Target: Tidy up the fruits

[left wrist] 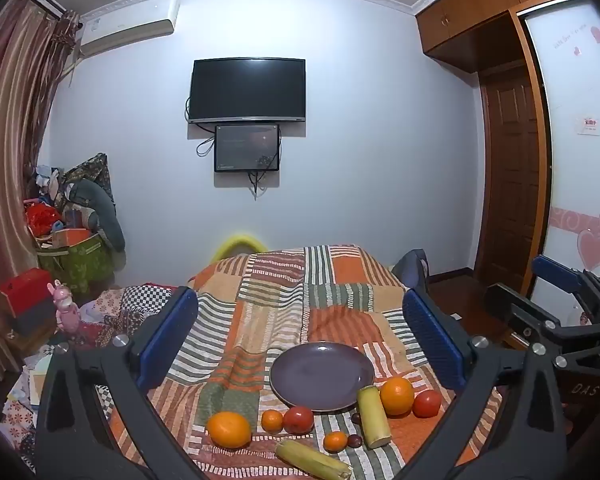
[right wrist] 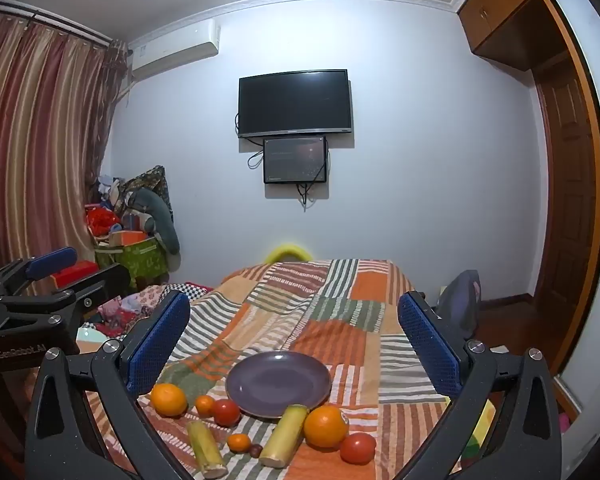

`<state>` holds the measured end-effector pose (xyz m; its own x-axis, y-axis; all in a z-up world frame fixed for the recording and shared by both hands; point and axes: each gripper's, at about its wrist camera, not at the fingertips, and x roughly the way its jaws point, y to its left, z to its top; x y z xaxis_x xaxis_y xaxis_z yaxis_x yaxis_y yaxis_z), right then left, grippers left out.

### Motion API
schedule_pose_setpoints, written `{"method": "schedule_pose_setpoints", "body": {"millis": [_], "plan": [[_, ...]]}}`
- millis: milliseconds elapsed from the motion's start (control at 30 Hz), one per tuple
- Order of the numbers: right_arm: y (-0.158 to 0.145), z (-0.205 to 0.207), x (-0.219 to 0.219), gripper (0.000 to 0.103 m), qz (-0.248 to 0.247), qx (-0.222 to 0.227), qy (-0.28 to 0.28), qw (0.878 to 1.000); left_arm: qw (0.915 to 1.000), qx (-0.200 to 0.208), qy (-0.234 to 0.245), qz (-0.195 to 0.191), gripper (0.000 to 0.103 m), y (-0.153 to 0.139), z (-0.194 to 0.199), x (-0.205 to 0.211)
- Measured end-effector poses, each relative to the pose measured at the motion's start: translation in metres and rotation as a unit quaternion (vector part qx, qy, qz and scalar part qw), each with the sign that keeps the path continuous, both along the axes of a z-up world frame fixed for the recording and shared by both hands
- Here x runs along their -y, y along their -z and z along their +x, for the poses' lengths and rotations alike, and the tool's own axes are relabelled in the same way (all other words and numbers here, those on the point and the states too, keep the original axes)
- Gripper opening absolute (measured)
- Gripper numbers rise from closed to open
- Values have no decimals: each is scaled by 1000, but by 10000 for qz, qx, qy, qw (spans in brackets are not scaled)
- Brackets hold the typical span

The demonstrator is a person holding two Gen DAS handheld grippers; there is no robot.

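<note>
Purple round plate [left wrist: 322, 376] lies among fruit; both grippers' ribbed blue fingers [left wrist: 434, 344] spread.

Round purple-grey plate [right wrist: 278, 384], plain. Patchwork bedspread [right wrist: 332, 320]: orange, green & white stripes. Big oranges [right wrist: 326, 426] bright orange, tomatoes [right wrist: 358, 448] red, cane pieces [right wrist: 284, 436] yellow-green. Tongs' pads [right wrist: 158, 350] blue.

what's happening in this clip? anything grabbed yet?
Nothing is grabbed yet. Both the left gripper and the right gripper hang open above the patchwork cloth, holding nothing. The purple plate is bare. The fruit lies on the cloth around its near edge: two large oranges, two small ones, two tomatoes, two sugarcane pieces and some small dark fruits. Sorting has not started.
</note>
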<state>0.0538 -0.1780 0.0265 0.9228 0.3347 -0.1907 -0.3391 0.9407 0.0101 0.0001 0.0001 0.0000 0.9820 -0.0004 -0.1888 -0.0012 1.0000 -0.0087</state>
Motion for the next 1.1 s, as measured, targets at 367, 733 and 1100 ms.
{"method": "schedule_pose_setpoints", "body": {"millis": [367, 733, 1100], "plan": [[3, -1, 4, 103, 68, 36, 54, 10000, 9999, 96, 38, -20, 103, 6, -2, 1], [1, -1, 5, 103, 118, 37, 121, 9999, 9999, 72, 88, 19, 103, 5, -3, 0], [0, -2, 6, 103, 140, 36, 115, 9998, 10000, 49, 68, 18, 103, 2, -1, 0]]}}
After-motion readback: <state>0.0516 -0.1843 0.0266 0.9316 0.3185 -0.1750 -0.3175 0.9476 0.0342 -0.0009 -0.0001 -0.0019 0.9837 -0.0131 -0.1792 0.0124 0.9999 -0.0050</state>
